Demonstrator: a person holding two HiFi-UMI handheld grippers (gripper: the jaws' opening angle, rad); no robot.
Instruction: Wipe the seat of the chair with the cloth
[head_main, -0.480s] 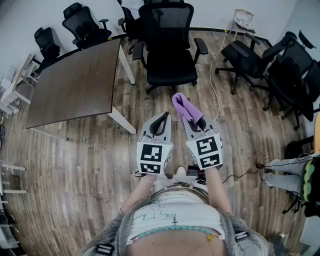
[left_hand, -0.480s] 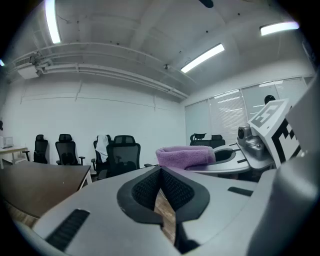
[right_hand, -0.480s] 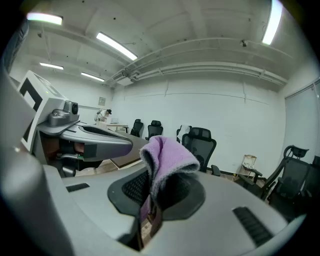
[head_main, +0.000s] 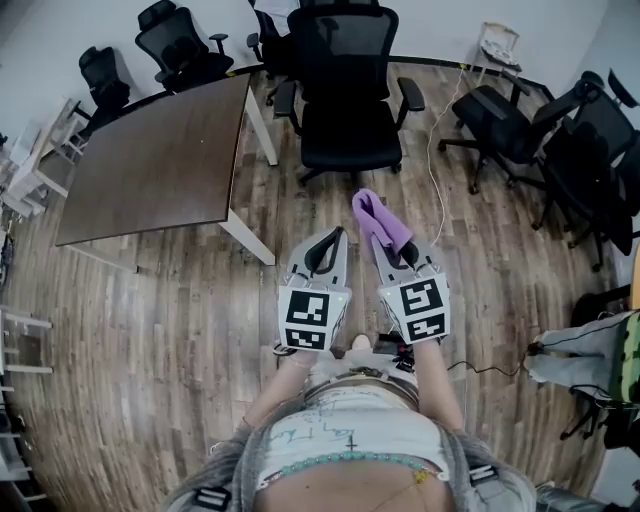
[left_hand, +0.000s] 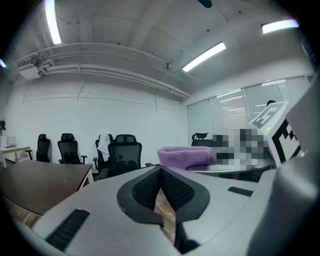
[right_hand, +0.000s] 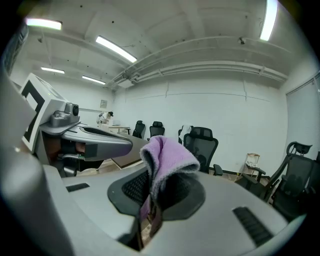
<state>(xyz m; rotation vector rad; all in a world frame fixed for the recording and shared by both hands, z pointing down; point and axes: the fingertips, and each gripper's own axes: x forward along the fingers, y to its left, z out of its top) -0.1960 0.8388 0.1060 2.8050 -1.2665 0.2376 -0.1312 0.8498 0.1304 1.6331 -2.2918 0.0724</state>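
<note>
Right claw (head_main: 393, 250) pinches the purple cloth (head_main: 377, 217), whose folded end pokes out toward 12 o'clock, likely to serve as a wiping pad. Left claw (head_main: 328, 241), at the cloth's 9 o'clock, is pressed together on nothing. Black chair (head_main: 352, 132) stands well ahead at 12 o'clock, its seat not yet reached.

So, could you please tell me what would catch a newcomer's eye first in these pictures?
The purple cloth stands out, pinched in the right gripper over the wooden floor. Straight ahead stands a black office chair, with a brown table to its left. The left gripper is shut and empty.
</note>
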